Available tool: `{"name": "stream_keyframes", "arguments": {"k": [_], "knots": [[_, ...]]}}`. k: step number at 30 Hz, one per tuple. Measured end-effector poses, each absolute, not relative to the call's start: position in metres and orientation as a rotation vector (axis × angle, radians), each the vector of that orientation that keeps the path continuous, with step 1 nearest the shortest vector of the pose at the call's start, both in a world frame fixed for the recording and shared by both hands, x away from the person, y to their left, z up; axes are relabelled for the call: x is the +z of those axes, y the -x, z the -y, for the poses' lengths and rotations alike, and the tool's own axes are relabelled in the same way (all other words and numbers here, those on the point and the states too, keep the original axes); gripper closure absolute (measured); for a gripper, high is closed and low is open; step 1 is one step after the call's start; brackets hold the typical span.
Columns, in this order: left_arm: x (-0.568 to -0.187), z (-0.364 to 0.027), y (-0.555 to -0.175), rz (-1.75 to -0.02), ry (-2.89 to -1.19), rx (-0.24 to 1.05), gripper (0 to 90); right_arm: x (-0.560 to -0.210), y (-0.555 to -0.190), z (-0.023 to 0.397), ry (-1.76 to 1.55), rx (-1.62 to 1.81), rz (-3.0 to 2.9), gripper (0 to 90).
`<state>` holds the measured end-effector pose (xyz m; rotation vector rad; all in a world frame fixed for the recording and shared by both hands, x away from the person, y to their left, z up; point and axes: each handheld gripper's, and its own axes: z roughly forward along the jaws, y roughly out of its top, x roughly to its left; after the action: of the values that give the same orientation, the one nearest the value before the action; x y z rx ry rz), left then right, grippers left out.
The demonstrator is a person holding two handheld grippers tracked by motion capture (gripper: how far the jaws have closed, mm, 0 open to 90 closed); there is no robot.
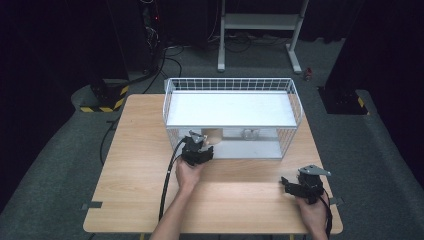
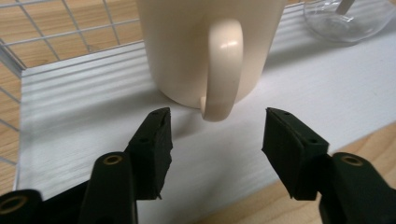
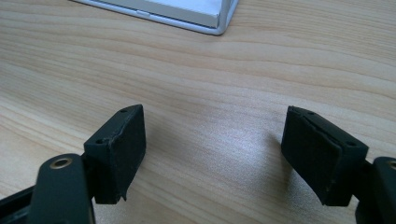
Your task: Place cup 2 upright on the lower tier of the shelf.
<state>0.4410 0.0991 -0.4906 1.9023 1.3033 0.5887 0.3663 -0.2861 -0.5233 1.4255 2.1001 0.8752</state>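
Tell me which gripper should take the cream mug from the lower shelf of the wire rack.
Left. The left gripper is already at the rack's lower shelf, open, with the mug handle just ahead between its jaws. The right gripper rests open over bare table, away from the mug.

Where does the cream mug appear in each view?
High view: cream mug on the rack's lower shelf, just beyond the left gripper.
Left gripper view: top centre, handle toward the open fingers.
Right gripper view: not in it.
Shared landmark: white shelf board.

Glossy cream ceramic mug [image 2: 205, 46], white wire basket [image 1: 295, 100], matt wood-grain table [image 1: 140, 165].
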Motion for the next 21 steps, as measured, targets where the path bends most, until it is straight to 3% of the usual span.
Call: {"name": "stream_keyframes", "arguments": {"k": [21], "knots": [[-0.472, -0.122, -0.406, -1.222, -1.880, 0.599, 34.3, -0.523, -0.366, 0.286, -1.427, 0.876, -2.099, 22.0]]}}
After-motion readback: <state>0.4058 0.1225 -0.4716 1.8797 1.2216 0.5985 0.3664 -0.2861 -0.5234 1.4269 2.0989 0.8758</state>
